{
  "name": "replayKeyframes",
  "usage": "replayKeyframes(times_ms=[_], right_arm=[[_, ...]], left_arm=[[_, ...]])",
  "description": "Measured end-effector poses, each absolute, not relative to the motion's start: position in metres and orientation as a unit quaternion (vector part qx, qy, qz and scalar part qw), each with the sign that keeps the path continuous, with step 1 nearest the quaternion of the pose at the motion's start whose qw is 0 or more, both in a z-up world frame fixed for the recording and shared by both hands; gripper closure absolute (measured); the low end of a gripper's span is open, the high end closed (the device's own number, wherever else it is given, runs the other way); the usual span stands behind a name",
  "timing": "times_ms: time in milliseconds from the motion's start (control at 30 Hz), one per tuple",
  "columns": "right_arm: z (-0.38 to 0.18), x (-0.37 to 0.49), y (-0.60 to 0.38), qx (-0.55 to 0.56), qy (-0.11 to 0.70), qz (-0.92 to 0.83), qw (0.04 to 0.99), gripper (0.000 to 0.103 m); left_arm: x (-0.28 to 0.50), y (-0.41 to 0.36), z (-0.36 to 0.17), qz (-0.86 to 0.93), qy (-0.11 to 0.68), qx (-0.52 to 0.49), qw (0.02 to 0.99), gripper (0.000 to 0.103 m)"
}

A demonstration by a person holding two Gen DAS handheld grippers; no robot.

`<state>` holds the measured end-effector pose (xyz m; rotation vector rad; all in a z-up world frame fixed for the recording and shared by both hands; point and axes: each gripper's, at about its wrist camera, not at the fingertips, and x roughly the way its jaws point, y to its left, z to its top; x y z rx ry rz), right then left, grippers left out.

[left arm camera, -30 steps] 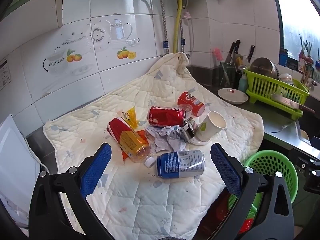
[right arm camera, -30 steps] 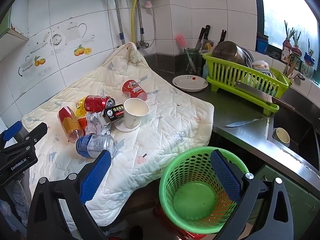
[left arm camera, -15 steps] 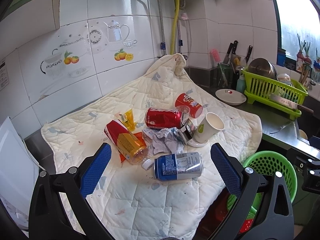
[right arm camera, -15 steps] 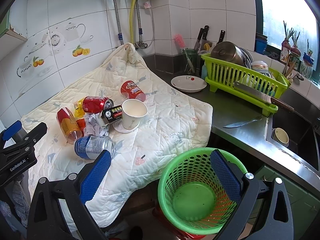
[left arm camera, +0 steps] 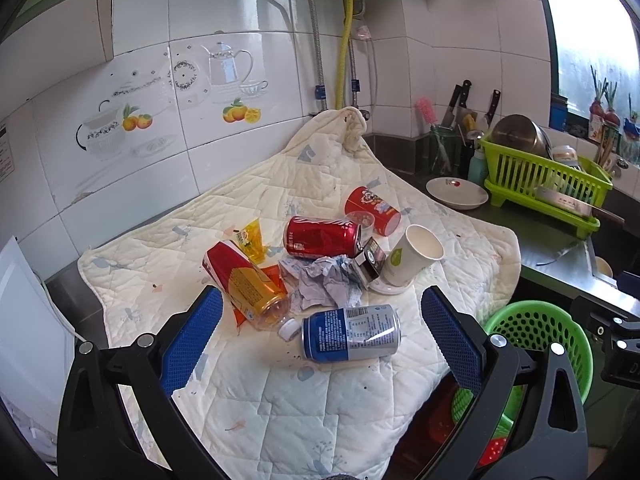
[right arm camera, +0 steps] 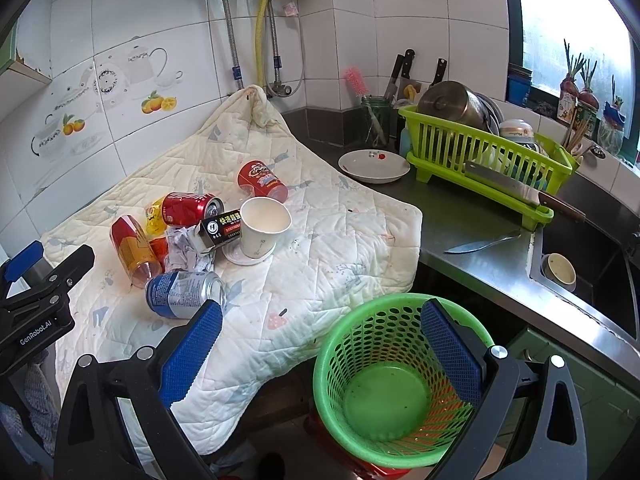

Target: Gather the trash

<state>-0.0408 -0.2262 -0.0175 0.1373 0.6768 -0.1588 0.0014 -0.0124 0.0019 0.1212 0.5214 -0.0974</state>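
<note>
Two dented cylindrical cans (left arm camera: 351, 333), crumpled paper (left arm camera: 324, 285), perforated plastic basket (right arm camera: 362, 322).

1. Left gripper (right arm camera: 40, 280): white lettering "GenRobot.AI" on its black body, seen in the right wrist view.
2. Black box (right arm camera: 221, 226): white Chinese characters in a row, roughly "快速超强", beside a round white badge with a mark like "11"; smaller lines below are too small to read.
3. Blue can (left arm camera: 351, 333): a white panel of fine print, illegible.
4. Bottle (left arm camera: 244, 284): yellow label with small dark print, illegible.
5. Red cup (right arm camera: 262, 181): cartoon graphic and lettering, too blurred to read.
6. Red can (left arm camera: 321, 232): white script logo, unreadable.
</note>
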Motion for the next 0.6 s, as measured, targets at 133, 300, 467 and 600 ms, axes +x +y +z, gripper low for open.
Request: replayKeyframes(times_ms=[133,300,467,600], right_arm=[[-0.0173,-0.0401,-0.2269,0.067,0.331,-0.076,0.938,0.007],[-0.0164,-0.0379,-0.2268,0.067,0.331,-0.076,0.938,0.007],[-0.0161,-0.0363,-0.2268,0.066,0.332,-0.075,0.938,0.007],[-0.0166,-0.0359,-0.2268,0.067,0.332,-0.075,0.938,0.007]], left_arm=[[0.002,-0.0132,0.0026,-0.048,0.255,0.06,0.964,0.005],[0.0035,-0.0132,0.0032,-0.048,0.254,0.061,0.964,0.005],[0.0033,-0.0135,0.0029,-0.048,0.255,0.06,0.964,0.005],[0.0042,-0.0144,0.0033,-0.048,0.255,0.061,0.964,0.005]])
